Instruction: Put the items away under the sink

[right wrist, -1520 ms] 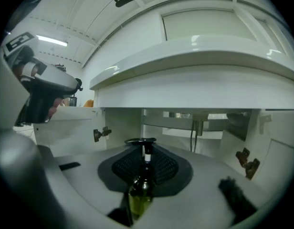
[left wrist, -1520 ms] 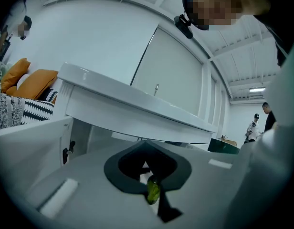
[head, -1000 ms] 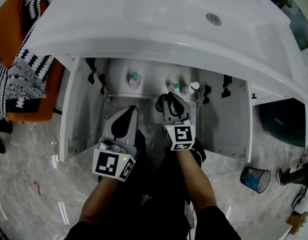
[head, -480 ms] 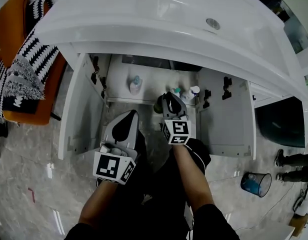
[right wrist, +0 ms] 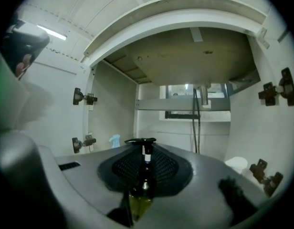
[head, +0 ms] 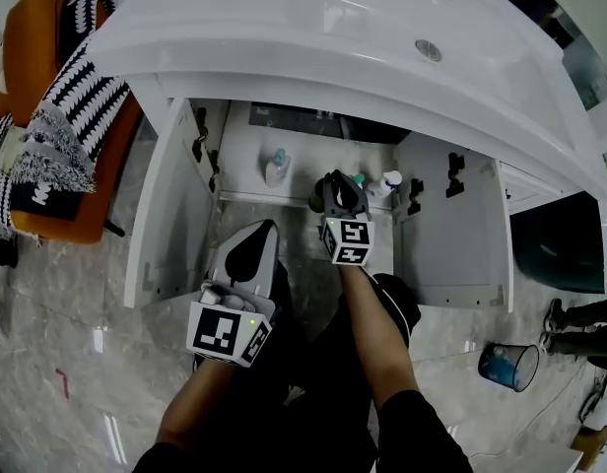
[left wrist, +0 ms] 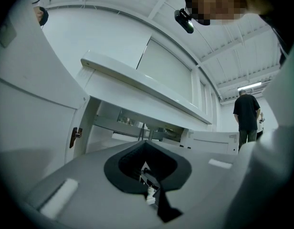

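Note:
A dark pump bottle (right wrist: 144,176) with olive liquid stands upright between the jaws of my right gripper (right wrist: 143,144), which is shut on it. In the head view the right gripper (head: 333,187) reaches to the front edge of the open cabinet (head: 246,146) under the white sink (head: 313,28); the bottle (head: 315,202) only peeks out at its left. My left gripper (head: 254,249) hangs lower over the floor, short of the cabinet, shut with nothing in it. In its own view the left gripper (left wrist: 147,144) points up at the cabinet front.
Inside the cabinet stand a pale spray bottle (head: 276,168) at the left and white bottles (head: 385,182) at the right. A drain pipe (right wrist: 197,120) hangs at the back. Both doors (head: 170,215) stand wide open. An orange chair with a patterned throw (head: 62,116) is at left, a bin (head: 507,365) at right.
My right gripper has carried the pump bottle forward, up to the cabinet opening. The left gripper has hardly moved.

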Tool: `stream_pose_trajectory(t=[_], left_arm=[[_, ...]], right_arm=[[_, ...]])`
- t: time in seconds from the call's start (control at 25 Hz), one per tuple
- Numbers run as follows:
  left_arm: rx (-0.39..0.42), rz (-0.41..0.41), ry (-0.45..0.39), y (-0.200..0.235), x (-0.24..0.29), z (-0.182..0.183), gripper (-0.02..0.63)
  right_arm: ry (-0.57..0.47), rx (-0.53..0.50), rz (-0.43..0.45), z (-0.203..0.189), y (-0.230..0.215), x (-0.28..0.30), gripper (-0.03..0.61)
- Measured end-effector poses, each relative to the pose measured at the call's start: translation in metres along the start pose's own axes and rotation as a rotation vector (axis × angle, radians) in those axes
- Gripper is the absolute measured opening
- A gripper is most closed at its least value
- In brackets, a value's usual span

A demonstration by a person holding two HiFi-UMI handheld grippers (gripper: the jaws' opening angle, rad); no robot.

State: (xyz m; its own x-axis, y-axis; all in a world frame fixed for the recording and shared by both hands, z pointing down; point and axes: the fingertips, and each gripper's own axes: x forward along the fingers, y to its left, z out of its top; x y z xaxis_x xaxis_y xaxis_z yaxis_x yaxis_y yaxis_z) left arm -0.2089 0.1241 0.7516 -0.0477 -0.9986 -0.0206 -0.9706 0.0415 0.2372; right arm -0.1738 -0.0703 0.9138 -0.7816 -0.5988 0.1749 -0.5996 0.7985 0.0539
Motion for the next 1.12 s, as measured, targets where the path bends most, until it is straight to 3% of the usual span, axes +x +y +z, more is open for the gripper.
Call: stream_pose_trajectory(t=[0.68, 1.12], left_arm=[[0.014, 0.024, -0.005, 0.009, -0.016, -0.005, 0.006], [0.020, 0.032, -0.004, 0.007, -0.019, -0.008, 0.006]], right_arm=[[-0.004, 0.033, -0.062, -0.020, -0.021, 0.054, 0.071], [-0.023, 0.005, -0.052, -0.027, -0.018, 0.062, 0.071]])
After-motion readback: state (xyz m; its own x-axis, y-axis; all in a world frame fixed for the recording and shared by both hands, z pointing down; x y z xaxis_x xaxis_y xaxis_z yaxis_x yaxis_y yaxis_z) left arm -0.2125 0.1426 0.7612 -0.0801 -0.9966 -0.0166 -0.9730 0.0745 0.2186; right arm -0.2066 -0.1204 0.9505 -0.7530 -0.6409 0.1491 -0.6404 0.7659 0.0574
